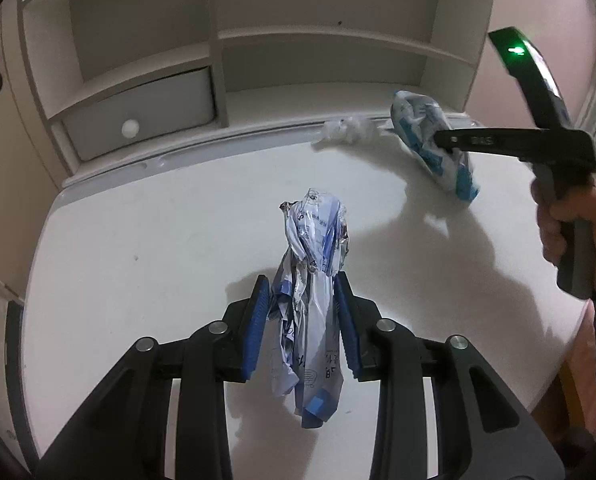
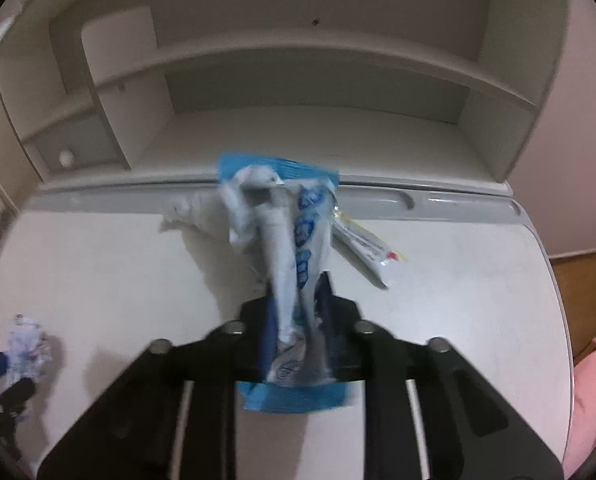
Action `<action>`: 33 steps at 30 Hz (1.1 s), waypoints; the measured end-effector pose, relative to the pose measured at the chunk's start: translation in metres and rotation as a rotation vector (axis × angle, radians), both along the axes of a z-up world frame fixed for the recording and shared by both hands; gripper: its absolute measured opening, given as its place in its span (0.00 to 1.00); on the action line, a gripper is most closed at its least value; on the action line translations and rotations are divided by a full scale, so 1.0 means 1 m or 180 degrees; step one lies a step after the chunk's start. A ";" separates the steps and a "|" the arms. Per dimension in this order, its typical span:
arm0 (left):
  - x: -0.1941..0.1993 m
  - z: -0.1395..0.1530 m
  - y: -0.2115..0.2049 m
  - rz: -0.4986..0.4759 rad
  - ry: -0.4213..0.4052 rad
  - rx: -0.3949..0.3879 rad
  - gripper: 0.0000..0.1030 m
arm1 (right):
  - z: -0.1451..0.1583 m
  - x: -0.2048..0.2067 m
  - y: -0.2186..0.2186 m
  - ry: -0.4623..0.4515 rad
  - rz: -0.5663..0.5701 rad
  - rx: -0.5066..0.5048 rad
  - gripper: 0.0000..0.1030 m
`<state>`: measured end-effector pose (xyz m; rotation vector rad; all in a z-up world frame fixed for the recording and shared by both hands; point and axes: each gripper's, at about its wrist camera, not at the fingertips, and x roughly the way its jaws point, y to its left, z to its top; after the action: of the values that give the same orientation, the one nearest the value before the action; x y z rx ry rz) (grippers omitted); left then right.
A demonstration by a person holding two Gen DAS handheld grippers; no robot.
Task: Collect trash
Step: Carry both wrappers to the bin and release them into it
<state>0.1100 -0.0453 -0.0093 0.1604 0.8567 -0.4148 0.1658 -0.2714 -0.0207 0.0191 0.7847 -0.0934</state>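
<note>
My left gripper (image 1: pixel 300 286) is shut on a crumpled pale-blue plastic wrapper (image 1: pixel 316 240), which sticks up past the blue pads and hangs below them, lifted off the white desk (image 1: pixel 137 240). My right gripper (image 2: pixel 298 284) is shut on a white and bright-blue packet (image 2: pixel 285 232), also clear of the desk. In the left wrist view that packet (image 1: pixel 434 140) hangs from the right gripper (image 1: pixel 452 140) at the far right. A crumpled white tissue (image 1: pixel 344 130) lies at the desk's back edge. A small clear sachet (image 2: pixel 366 246) with yellow and red marks lies behind the packet.
A white shelf unit (image 1: pixel 217 40) with a drawer (image 1: pixel 137 116) stands at the back of the desk. A person's hand (image 1: pixel 566 224) holds the right gripper's handle. Wooden floor (image 2: pixel 582 288) and pink fabric (image 2: pixel 594 376) show past the desk's right edge.
</note>
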 end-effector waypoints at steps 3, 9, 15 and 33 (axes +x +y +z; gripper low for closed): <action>-0.008 0.006 -0.020 -0.0139 -0.0045 -0.0055 0.32 | 0.013 -0.032 -0.019 -0.0115 -0.0093 0.0159 0.17; -0.035 0.016 -0.096 -0.0645 -0.0107 -0.0154 0.32 | 0.028 -0.121 -0.080 -0.0298 -0.0464 0.0321 0.16; -0.086 0.019 -0.200 -0.1367 -0.0114 -0.0236 0.32 | 0.016 -0.232 -0.164 -0.0379 -0.1138 0.0418 0.16; -0.240 -0.055 -0.445 -0.2903 0.0210 -0.0098 0.32 | -0.104 -0.495 -0.307 -0.0111 -0.2741 0.1005 0.17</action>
<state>-0.1301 -0.4901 -0.0639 0.5156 0.8055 -1.2890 -0.3293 -0.5783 -0.1249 0.6586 0.7047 -0.7810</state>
